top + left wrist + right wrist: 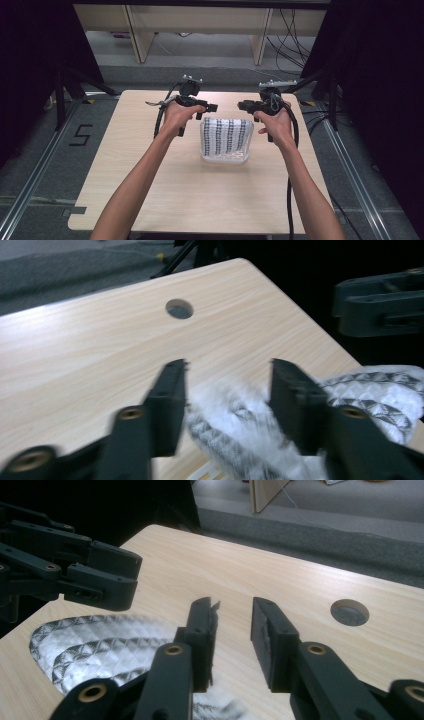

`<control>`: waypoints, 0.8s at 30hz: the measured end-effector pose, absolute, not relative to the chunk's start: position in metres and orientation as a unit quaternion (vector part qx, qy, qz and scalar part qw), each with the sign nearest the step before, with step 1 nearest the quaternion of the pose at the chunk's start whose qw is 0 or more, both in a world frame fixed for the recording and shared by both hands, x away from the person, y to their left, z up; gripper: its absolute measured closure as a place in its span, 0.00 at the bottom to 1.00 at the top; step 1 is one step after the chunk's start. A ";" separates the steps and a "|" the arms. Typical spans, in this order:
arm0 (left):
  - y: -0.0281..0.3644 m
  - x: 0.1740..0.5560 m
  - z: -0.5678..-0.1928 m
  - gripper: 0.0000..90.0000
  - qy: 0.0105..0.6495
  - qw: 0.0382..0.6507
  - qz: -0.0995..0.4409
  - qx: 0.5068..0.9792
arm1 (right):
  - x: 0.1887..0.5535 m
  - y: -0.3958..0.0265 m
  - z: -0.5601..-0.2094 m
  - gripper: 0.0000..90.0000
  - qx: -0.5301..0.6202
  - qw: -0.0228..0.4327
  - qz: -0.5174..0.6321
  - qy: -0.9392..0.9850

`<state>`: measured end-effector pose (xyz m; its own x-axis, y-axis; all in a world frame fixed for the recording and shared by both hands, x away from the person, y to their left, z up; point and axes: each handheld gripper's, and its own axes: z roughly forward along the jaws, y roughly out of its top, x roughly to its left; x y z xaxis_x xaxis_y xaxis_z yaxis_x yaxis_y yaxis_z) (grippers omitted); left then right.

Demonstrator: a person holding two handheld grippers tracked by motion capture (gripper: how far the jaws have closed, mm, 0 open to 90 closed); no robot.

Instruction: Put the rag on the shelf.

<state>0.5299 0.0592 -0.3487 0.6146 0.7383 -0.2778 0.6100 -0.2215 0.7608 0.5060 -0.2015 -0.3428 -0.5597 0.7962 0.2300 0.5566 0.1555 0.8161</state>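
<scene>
**Letting go of the folded cloth at mid-table**

Resting near the middle of the table (150, 200), slightly toward the far edge, the white cloth with dark patterned stripes (226, 140) lies folded into a neat rectangle. Your left gripper (209, 106) hangs just over its far left corner with jaws parted, cloth beneath the gap but not pinched, as the left gripper view shows (225, 390). Your right gripper (243, 105) sits over the far right corner, jaws a narrow way apart with nothing between them (232, 630). This looks like the release after a fold. Next, you would lift both grippers clear without snagging the top layer, then decide whether another fold is wanted; if so, come in low at an edge.
</scene>
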 end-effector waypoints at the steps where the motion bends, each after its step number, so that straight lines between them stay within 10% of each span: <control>1: 0.060 0.531 -0.348 0.50 0.439 0.447 0.069 0.776 | 0.506 -0.201 -0.343 0.78 0.451 0.128 0.467 0.749; 24: 0.105 0.496 -0.330 0.33 0.435 0.477 0.054 0.762 | 0.470 -0.209 -0.318 0.61 0.399 0.160 0.478 0.766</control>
<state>0.4963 0.1046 -0.3299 0.6165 0.7137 -0.3326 0.6115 -0.1678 0.7733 0.4695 -0.2091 -0.3178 -0.6313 0.7636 0.1357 0.4582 0.2260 0.8597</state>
